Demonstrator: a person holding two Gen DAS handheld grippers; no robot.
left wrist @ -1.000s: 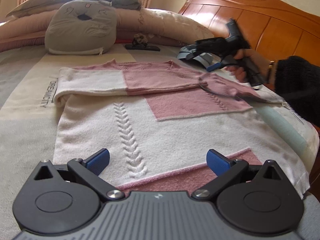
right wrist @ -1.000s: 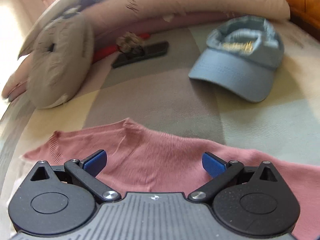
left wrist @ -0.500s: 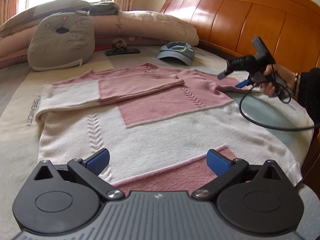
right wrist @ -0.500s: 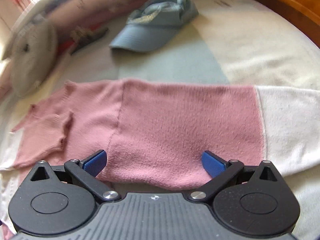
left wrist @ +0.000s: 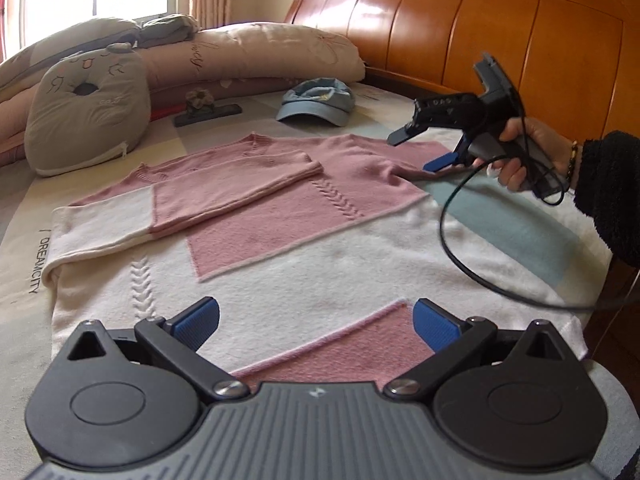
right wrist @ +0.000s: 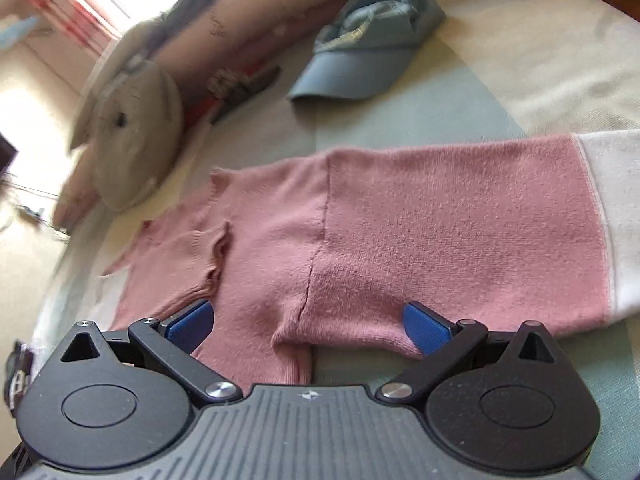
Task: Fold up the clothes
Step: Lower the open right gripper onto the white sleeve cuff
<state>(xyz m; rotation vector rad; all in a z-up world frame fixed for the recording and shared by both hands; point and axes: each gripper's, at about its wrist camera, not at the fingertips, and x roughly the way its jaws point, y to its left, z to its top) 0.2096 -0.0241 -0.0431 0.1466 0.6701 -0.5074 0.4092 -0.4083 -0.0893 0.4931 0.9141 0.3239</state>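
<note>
A pink and white knit sweater lies flat on the bed, front up. Its left sleeve is folded across the chest. My left gripper hovers open above the hem, with nothing between its fingers. A hand holds my right gripper low at the sweater's right underarm. In the right wrist view that gripper is open, and the near edge of the pink right sleeve lies between its blue pads. The sleeve's white lower part runs off to the right.
A blue cap lies beyond the collar, next to a dark flat object with a flower. A grey cat cushion and pillows sit at the back left. The wooden headboard stands behind, and a black cable trails over the sweater's right side.
My right gripper moved from the collar out along the right sleeve and came down to the underarm. The left view swung right. Both grippers stayed open.
</note>
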